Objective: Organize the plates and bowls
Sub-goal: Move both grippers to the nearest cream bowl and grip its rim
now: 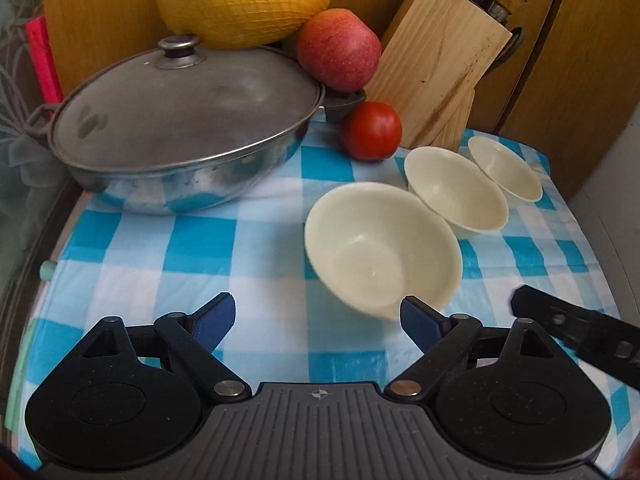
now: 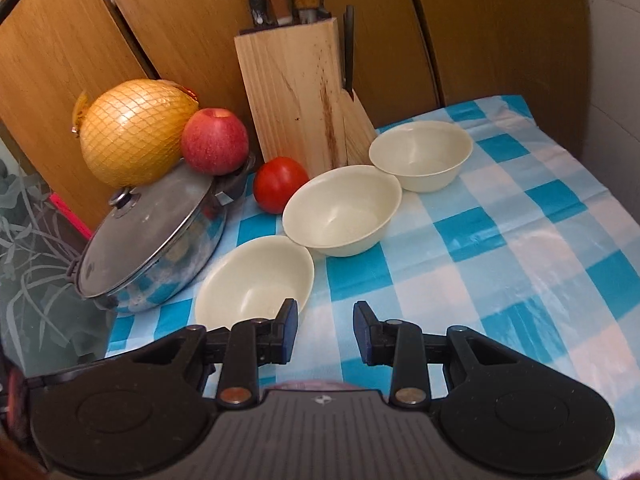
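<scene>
Three cream bowls stand in a row on the blue-and-white checked cloth. The near bowl (image 1: 380, 248) (image 2: 256, 280), the middle bowl (image 1: 456, 192) (image 2: 342, 210) and the far bowl (image 1: 506, 168) (image 2: 420, 158) touch or nearly touch. My left gripper (image 1: 318, 318) is open and empty, its right finger just in front of the near bowl. My right gripper (image 2: 326, 330) is open and empty, its left finger beside the near bowl's rim. The right gripper's finger shows in the left wrist view (image 1: 560, 320).
A lidded steel pan (image 1: 184, 120) (image 2: 156, 240) sits at the left, with a netted pomelo (image 1: 240, 0) (image 2: 136, 132) and an apple (image 1: 338, 48) (image 2: 214, 140) behind it. A tomato (image 1: 372, 130) (image 2: 280, 184) and a wooden knife block (image 1: 436, 68) (image 2: 300, 92) stand behind the bowls. Wooden panels back the table.
</scene>
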`<state>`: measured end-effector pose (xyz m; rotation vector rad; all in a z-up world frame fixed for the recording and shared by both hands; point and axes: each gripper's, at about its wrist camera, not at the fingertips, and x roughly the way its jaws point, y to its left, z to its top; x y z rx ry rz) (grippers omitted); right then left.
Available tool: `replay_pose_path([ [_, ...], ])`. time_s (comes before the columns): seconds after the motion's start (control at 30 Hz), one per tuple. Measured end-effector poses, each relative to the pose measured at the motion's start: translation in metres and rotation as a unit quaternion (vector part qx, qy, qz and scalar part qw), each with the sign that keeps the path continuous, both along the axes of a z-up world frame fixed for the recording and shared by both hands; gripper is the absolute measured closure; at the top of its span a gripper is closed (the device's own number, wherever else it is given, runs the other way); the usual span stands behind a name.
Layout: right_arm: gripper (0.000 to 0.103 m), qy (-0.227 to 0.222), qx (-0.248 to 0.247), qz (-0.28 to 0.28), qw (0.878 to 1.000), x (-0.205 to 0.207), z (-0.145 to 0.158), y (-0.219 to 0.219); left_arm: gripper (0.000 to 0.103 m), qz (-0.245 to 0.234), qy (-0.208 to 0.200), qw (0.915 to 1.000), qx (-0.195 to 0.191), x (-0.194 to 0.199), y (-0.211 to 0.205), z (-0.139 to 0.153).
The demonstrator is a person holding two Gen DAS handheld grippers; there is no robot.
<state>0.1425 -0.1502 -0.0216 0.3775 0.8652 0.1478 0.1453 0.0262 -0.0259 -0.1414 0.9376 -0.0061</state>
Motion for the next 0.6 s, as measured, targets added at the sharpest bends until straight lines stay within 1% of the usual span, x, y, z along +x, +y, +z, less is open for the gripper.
replay_pose_path([
  [0.07,0.073,0.01,0.008,-0.003,1.0,0.013,-0.008,0.001,0.01,0.001,0.0,1.0,-0.004,0.009,-0.001,-0.001],
  [0.17,0.073,0.021,0.011,-0.003,1.0,0.027,-0.016,0.003,0.01,0.014,0.004,0.9999,0.002,0.023,-0.001,-0.005],
  [0.3,0.073,0.03,0.015,0.005,0.999,0.038,-0.024,0.007,0.014,0.02,0.019,0.9996,-0.007,0.036,0.002,-0.015],
  [0.4,0.078,0.033,0.016,0.011,0.999,0.045,-0.026,0.009,0.017,0.015,0.024,0.9996,-0.001,0.042,0.0,-0.019],
  [0.47,0.083,0.038,0.019,0.016,0.999,0.048,-0.029,0.011,0.018,0.013,0.022,0.9996,0.007,0.044,-0.002,-0.02],
  [0.6,0.086,0.049,0.017,0.023,0.998,0.053,-0.034,0.016,0.024,0.005,0.028,0.9994,0.019,0.046,-0.005,-0.024],
])
